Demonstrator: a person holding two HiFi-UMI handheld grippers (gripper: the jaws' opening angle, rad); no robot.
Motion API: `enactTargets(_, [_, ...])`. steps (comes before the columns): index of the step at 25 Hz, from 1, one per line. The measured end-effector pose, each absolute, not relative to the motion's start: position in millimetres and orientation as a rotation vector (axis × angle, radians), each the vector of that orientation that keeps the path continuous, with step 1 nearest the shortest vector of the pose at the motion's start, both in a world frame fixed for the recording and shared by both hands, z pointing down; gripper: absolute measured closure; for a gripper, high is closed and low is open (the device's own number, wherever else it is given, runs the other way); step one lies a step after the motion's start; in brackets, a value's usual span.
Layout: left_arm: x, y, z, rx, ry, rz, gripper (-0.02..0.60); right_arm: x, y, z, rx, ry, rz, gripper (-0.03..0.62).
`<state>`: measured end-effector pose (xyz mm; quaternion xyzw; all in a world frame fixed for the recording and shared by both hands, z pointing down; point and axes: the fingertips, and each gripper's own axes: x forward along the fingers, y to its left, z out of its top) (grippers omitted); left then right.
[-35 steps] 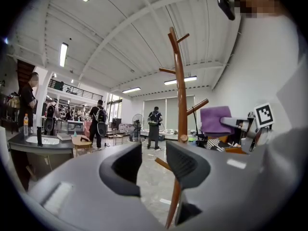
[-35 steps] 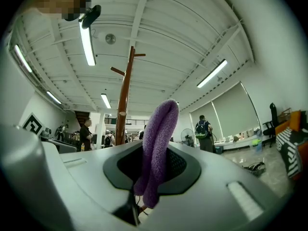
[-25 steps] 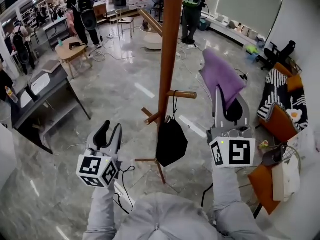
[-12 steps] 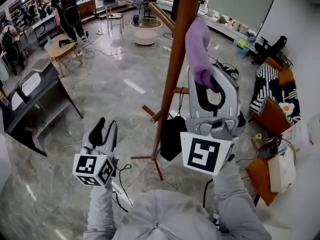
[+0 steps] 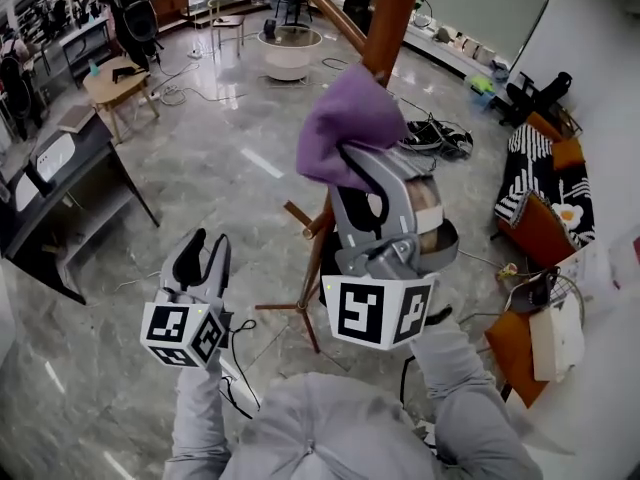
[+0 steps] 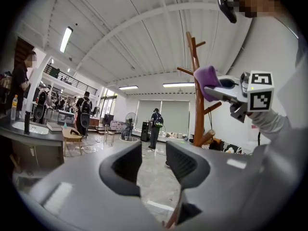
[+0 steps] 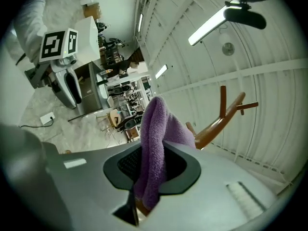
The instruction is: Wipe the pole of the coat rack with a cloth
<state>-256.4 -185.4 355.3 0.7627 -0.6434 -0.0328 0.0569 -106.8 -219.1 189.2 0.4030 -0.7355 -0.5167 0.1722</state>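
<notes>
A purple terry cloth (image 5: 350, 128) is pinched between the jaws of my right gripper (image 7: 153, 167). It is folded over on itself, and its bunched, rounded end sticks out past the jaw tips. Just beyond that end stands the coat rack's pole (image 5: 392, 13). It is round, upright, reddish-brown wood, with short pegs (image 5: 300, 223) angling out low down and longer ones higher up. The cloth's end lies against or just before the pole; I cannot tell whether they touch.
</notes>
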Motion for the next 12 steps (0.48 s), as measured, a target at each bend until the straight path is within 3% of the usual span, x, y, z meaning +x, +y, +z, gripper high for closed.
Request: enactTargets(12, [-253,-185,369,2.293,-1.934,-0.098,0.419,-112,-228,267,1.022,-2.092,-1.183,0.534])
